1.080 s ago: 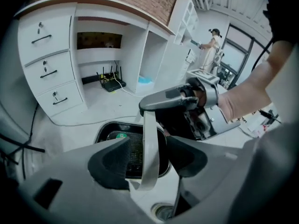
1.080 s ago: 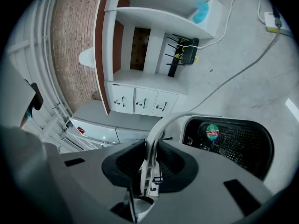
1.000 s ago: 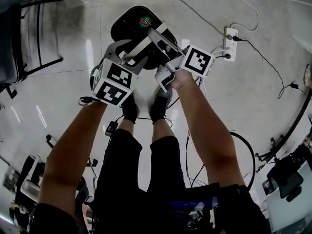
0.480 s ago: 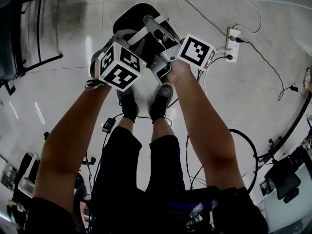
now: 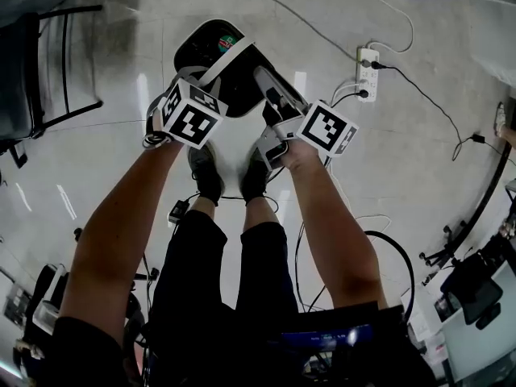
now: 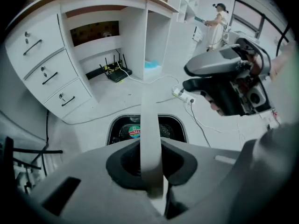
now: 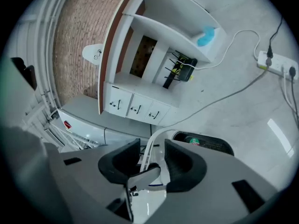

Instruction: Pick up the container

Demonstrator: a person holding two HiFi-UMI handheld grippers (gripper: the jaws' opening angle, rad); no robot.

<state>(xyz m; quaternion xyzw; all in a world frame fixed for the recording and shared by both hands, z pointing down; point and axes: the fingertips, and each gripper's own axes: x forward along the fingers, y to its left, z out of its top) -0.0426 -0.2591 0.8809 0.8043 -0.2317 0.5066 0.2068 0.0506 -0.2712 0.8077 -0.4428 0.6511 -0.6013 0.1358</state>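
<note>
A black container (image 5: pixel 208 53) with a green and red sticker (image 6: pixel 134 132) stands on the floor in front of the person's feet. Its white handle (image 5: pixel 230 55) arches over it. My left gripper (image 5: pixel 205 77) points steeply down; its jaws have just been closing and are shut on the white handle (image 6: pixel 152 139), which runs up between the pads. My right gripper (image 5: pixel 264 77) is beside it on the right. Its jaws have just been opening, and the handle's thin edge (image 7: pixel 148 153) stands between the pads without being pressed. In the left gripper view, the right gripper (image 6: pixel 229 85) hangs at the upper right.
A power strip (image 5: pixel 368 72) with cables lies on the floor to the right of the container. A black chair (image 5: pixel 48 63) stands at the left. White drawers (image 6: pixel 46 73) and an open cabinet with a router (image 6: pixel 114 73) are behind. A person (image 6: pixel 217 24) stands far off.
My left gripper has come onto the white handle and closed on it. My right gripper has opened and drawn back toward the person. More of the container's top shows now.
</note>
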